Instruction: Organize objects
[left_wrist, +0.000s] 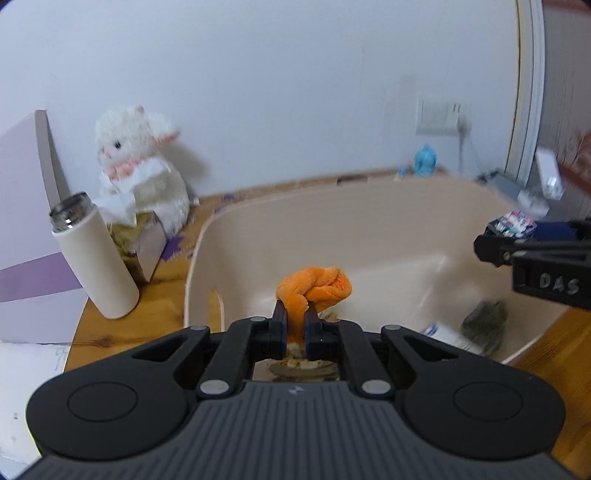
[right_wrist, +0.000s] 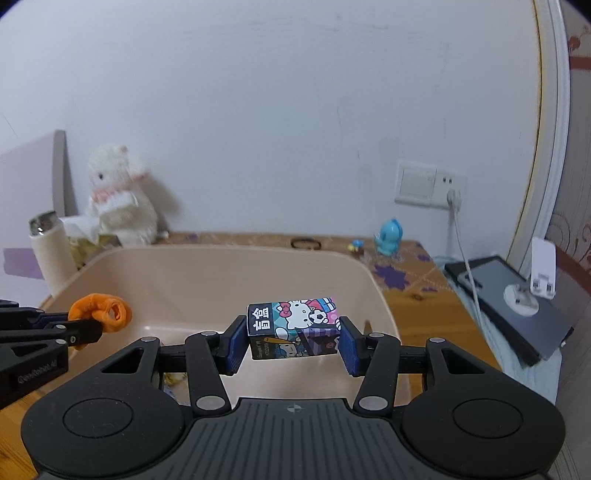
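- Left wrist view: left gripper (left_wrist: 294, 317) is nearest, its jaws clamped on an orange cloth (left_wrist: 316, 288) that bunches above the tips.
- Cloth hangs over the near wall of a beige bin (left_wrist: 369, 221) standing on the wooden table (left_wrist: 162, 273).
- On the bin floor lie a dark blurred item (left_wrist: 484, 321) and a white packet (left_wrist: 443, 334), toward its right side.
- Left of the bin stand a white bottle (left_wrist: 92, 258), a tissue box (left_wrist: 144, 243) and a white plush (left_wrist: 144, 166) by the wall.
- Right gripper enters at the right edge with a printed box (left_wrist: 513, 223).
- Right wrist view: right gripper (right_wrist: 293, 338) pinches the box (right_wrist: 293, 330) by its ends, level, above the bin (right_wrist: 229, 266).
- Left gripper (right_wrist: 79, 330) holds the cloth (right_wrist: 101, 312) over the bin's left rim.
- At the table's far right corner stands a blue toy (right_wrist: 388, 236); beyond the table's right edge lies a tablet (right_wrist: 509, 295).
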